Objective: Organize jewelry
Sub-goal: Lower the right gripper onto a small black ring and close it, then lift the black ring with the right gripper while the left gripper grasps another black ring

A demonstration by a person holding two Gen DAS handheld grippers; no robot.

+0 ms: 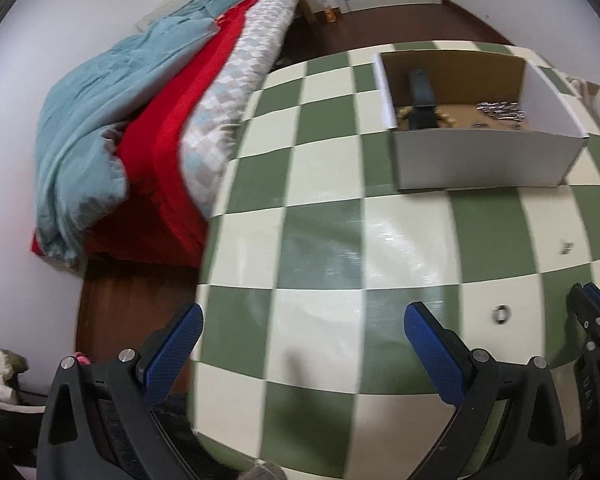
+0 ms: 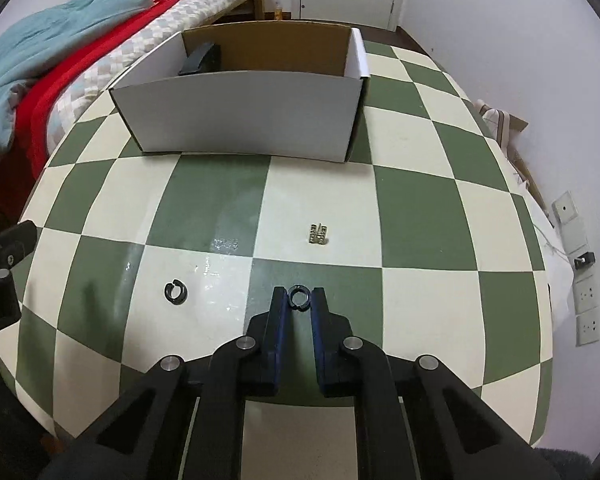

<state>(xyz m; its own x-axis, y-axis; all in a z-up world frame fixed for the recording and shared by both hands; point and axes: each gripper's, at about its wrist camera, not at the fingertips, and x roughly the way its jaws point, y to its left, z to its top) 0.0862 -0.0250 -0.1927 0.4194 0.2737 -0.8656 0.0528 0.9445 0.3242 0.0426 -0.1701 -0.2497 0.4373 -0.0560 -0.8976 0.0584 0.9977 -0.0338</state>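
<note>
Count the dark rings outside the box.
2. One dark ring is pinched between the right gripper fingertips; the other ring lies on the checkered table to its left. More may sit hidden inside the box.

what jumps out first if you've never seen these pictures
The green and cream checkered table fills both views, with an open white cardboard box at its far side. In the right wrist view the right gripper pinches a small dark ring, while another dark ring and a small gold piece lie loose. The left gripper is open, with a red and teal bed beyond.

2 rings [image 2: 299, 297], 1 earring [image 2: 318, 234], 1 box [image 2: 240, 114].
</note>
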